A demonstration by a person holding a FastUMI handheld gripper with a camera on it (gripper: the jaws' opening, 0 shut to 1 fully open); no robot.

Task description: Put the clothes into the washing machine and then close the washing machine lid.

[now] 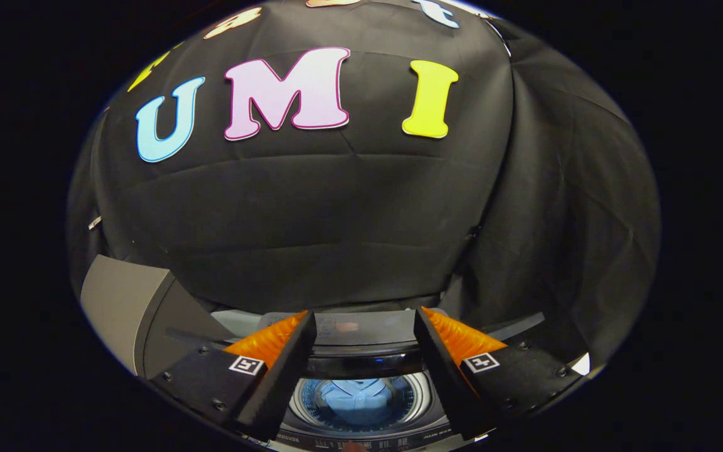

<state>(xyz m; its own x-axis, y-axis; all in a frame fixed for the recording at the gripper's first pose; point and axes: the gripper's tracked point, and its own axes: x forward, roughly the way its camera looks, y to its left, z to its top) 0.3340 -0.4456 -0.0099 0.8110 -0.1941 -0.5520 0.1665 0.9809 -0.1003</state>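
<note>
The washing machine [361, 376] sits low between and below the two fingers, seen from above, its round drum [359, 402] open to view through a ring of pale, shiny metal. Inside the drum lies the clothes [356, 397], a light blue garment with what looks like a collar, spread flat across the perforated bottom. A dark, glossy curved band edges the far side of the opening, and beyond it a flat grey panel [361, 328] runs along the back of the machine; whether that panel is the lid folded back cannot be told. A strip with small markings runs along the near rim of the machine, too small to make out. The hand-held gripper [361, 323] hovers above the opening with its fingers spread wide apart and nothing between them, released, the ribbed pads [272, 339] angled in toward each other. To the left stands a plain grey box-like shape [124, 306] with a smooth matt face. Behind everything hangs the booth's wall [336, 213], black cloth creased in soft folds.
</note>
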